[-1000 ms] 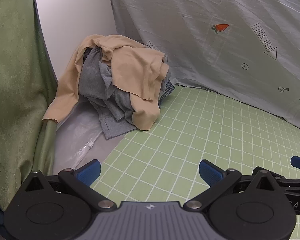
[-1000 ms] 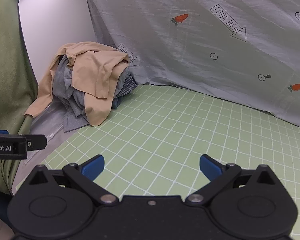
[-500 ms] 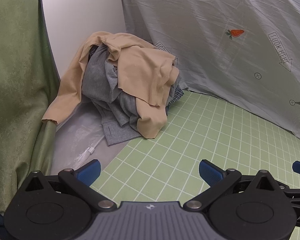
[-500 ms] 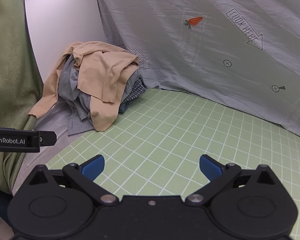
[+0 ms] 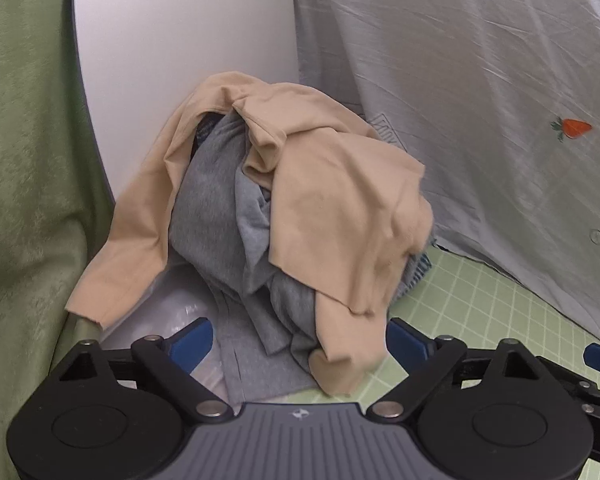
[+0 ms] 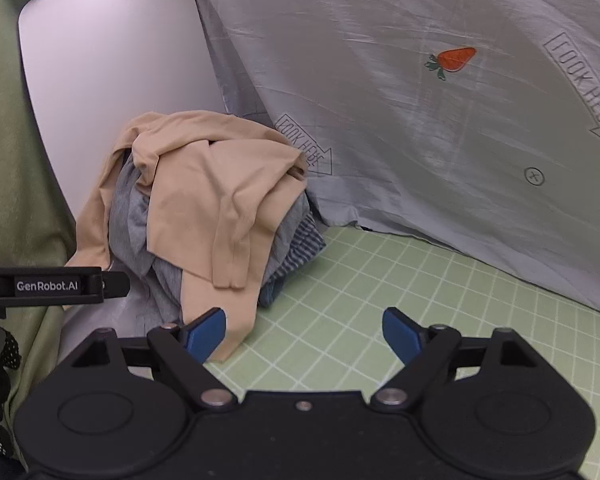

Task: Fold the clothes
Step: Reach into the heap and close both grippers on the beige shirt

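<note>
Beige shirt (image 5: 340,216) lies crumpled atop the grey clothes (image 5: 220,216) at 11 o'clock of the green mat (image 6: 360,288), nothing folded yet (both the left gripper (image 5: 300,340) and the right gripper (image 6: 304,332) have just been narrowing, fingers apart, gripping nothing).

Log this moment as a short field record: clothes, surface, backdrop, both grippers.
clothes: one unfolded heap; beige top draped over grey garments, a blue striped piece at the bottom
surface: green grid mat
backdrop: grey carrot-print sheet
left gripper: jaws open and just closing a little, the heap's lower edge between them, not gripped
right gripper: jaws open and just closing a little, holding nothing, beside the beige hem
</note>
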